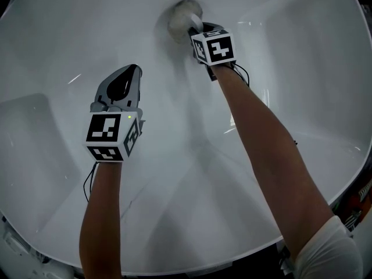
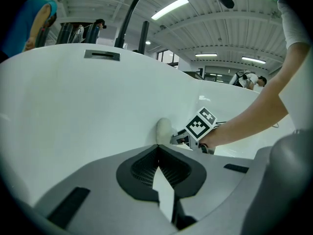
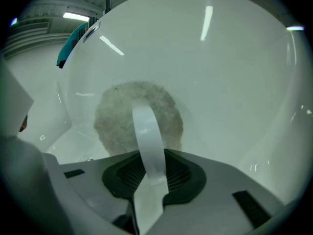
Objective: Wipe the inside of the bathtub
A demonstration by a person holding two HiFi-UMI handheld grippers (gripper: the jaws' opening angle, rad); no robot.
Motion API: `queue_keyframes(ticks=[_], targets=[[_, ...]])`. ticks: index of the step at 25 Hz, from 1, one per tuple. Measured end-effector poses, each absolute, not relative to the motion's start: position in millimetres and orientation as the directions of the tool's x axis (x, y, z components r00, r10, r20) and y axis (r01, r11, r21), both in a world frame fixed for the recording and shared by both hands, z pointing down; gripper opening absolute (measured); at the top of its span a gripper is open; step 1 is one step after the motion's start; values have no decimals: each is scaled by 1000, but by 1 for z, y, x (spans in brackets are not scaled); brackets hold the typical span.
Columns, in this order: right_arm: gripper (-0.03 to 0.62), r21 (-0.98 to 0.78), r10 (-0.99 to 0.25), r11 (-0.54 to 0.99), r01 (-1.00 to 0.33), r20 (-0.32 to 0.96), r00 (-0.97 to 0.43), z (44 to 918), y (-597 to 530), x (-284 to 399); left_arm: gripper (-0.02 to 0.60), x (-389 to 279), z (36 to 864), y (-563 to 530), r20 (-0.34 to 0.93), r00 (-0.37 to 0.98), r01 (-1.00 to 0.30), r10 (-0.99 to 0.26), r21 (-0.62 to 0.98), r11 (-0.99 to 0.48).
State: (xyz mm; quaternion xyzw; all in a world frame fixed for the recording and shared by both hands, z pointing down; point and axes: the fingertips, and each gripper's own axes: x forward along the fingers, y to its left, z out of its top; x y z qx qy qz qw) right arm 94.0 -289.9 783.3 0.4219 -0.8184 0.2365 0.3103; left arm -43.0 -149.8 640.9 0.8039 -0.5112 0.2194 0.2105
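Note:
A round, fluffy grey-white wiping pad point(image 1: 181, 16) lies against the far wall of the white bathtub point(image 1: 290, 57). My right gripper point(image 1: 195, 30) is shut on the pad's white strap point(image 3: 145, 131); the pad point(image 3: 117, 116) fills the middle of the right gripper view, pressed flat to the tub point(image 3: 230, 77). My left gripper point(image 1: 129, 70) hovers over the tub floor to the left and nearer, shut with nothing between its jaws. In the left gripper view, the shut left gripper point(image 2: 157, 150) points toward the pad point(image 2: 163, 130) and the right gripper point(image 2: 182, 138).
The tub's curved walls rise on every side, with its near rim point(image 1: 174, 269) at the bottom of the head view. An overflow slot point(image 2: 101, 55) sits high on the far wall, below a black faucet pipe point(image 2: 128, 18). People stand in the hall beyond point(image 2: 247, 78).

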Motion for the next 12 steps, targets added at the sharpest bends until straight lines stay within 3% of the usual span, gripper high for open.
queue_keyframes(ticks=[12], targets=[[104, -95, -569, 482, -871, 722, -393, 793, -312, 163, 11, -11, 647, -164, 577, 388, -909, -719, 111, -402]])
